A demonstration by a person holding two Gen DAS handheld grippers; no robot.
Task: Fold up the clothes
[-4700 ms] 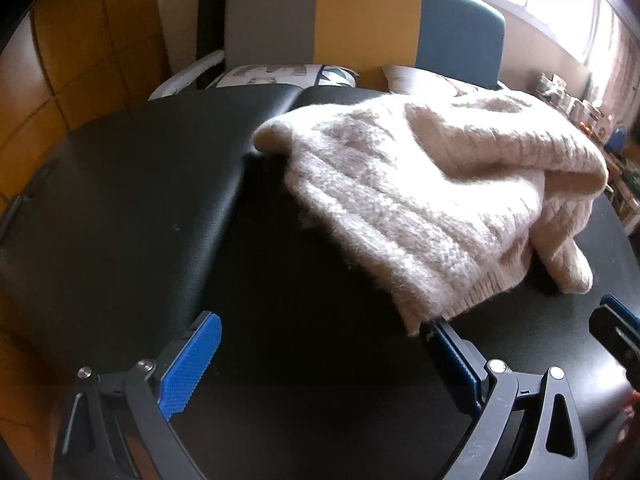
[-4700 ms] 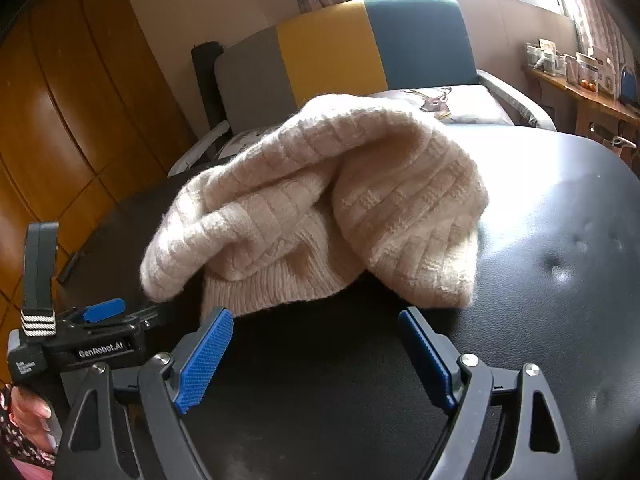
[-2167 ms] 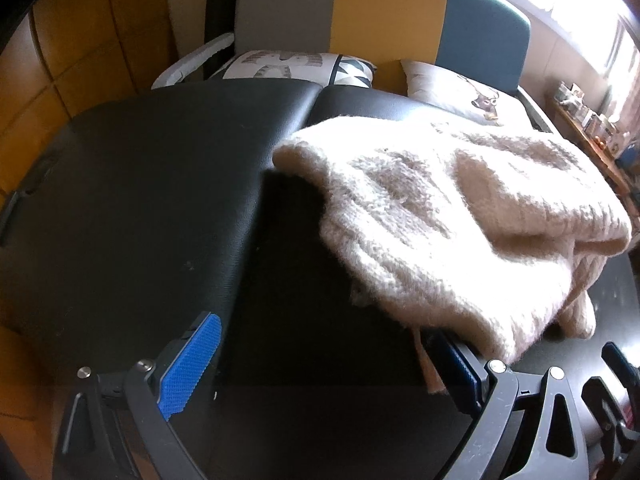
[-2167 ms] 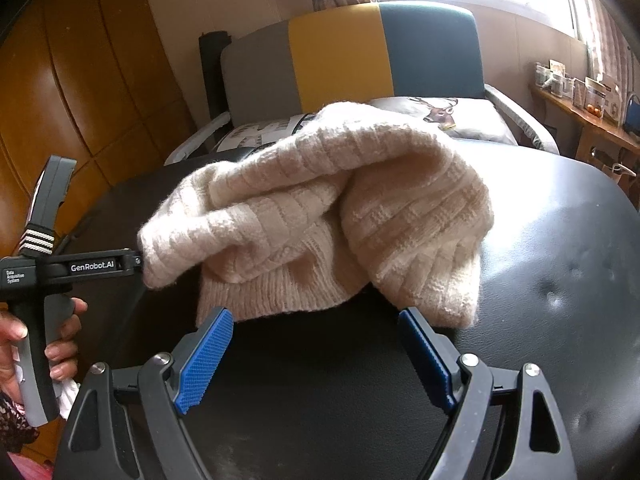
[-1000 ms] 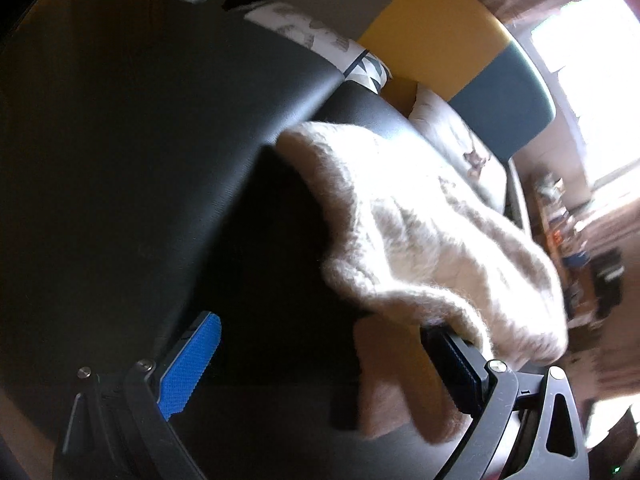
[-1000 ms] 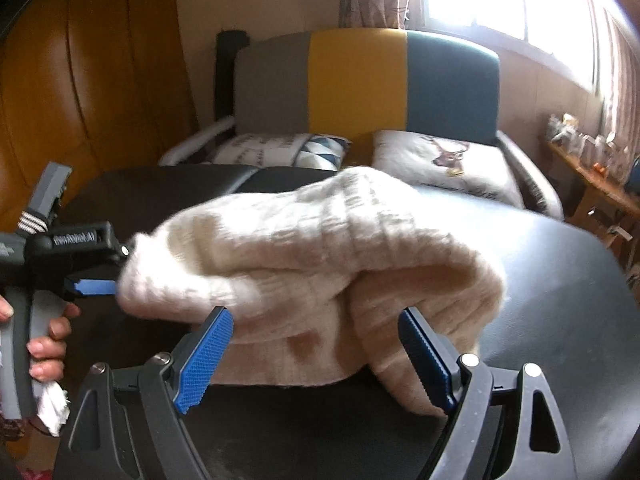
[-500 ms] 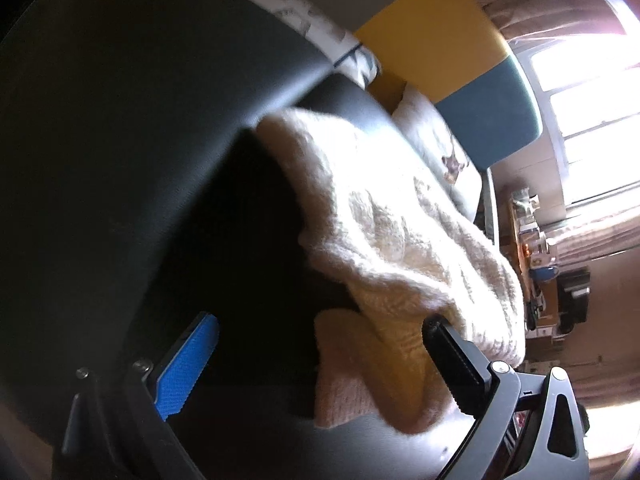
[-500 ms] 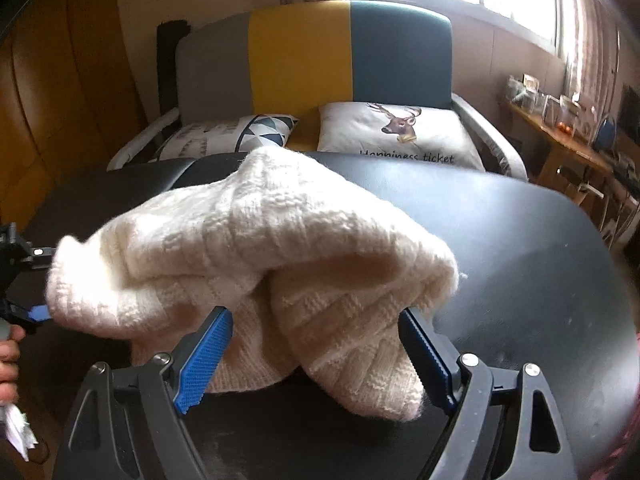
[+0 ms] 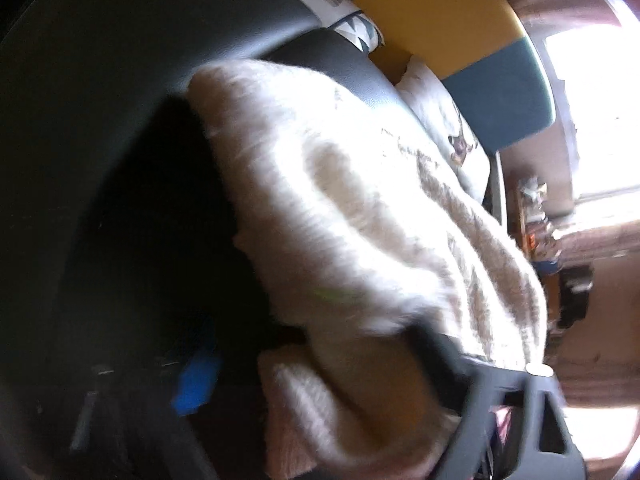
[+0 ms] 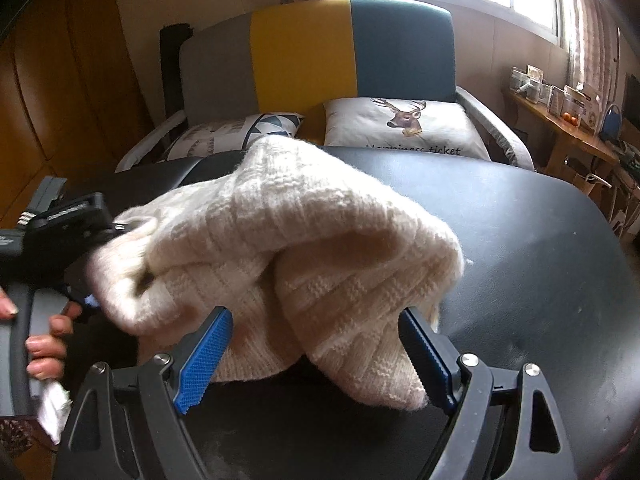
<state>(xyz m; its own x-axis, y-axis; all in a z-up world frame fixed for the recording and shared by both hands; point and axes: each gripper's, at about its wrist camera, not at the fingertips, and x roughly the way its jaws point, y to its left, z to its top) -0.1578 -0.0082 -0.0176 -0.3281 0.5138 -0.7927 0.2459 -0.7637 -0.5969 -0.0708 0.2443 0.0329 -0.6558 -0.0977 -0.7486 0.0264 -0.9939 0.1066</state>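
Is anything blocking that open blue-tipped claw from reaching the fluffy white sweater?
Nothing visible does. The right gripper is open, with the sweater bulging between its fingers. The left gripper is closing on the sweater's other end.

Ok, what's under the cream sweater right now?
The sweater lies bunched on the black padded table; only bare table shows around it. Whatever sits beneath its folds is covered.

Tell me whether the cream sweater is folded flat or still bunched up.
Bunched up. The cream knit sweater sits humped on the black table, layers rolled under loosely, one end between the closing left gripper.
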